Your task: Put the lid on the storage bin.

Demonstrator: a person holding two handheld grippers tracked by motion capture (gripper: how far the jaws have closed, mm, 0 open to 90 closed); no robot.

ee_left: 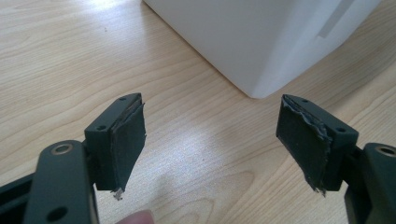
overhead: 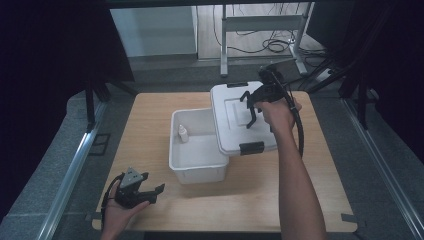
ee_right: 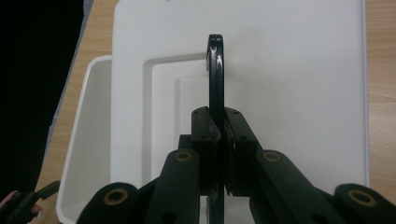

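1. The left gripper rests in the person's left hand near the front-left corner of the table, jaws spread wide and holding nothing. In the left gripper view its pads point at bare wood, with a lower corner of the white box just ahead and apart from them.
2. The box sits open at the table's middle, a small white bottle standing inside near its far-left corner.
3. The lid lies tilted over the box's right rim, its long axis running front to back, most of it overhanging toward the table's right edge. A dark latch shows at each end.
4. The right gripper is the one engaged: its jaws are pressed together on the lid's black handle, which stands upright on edge between them. The right forearm reaches in from the front-right, wrist bent so the gripper points down.
5. Judgement: seating the lid would mean carrying it leftward, square over the box.
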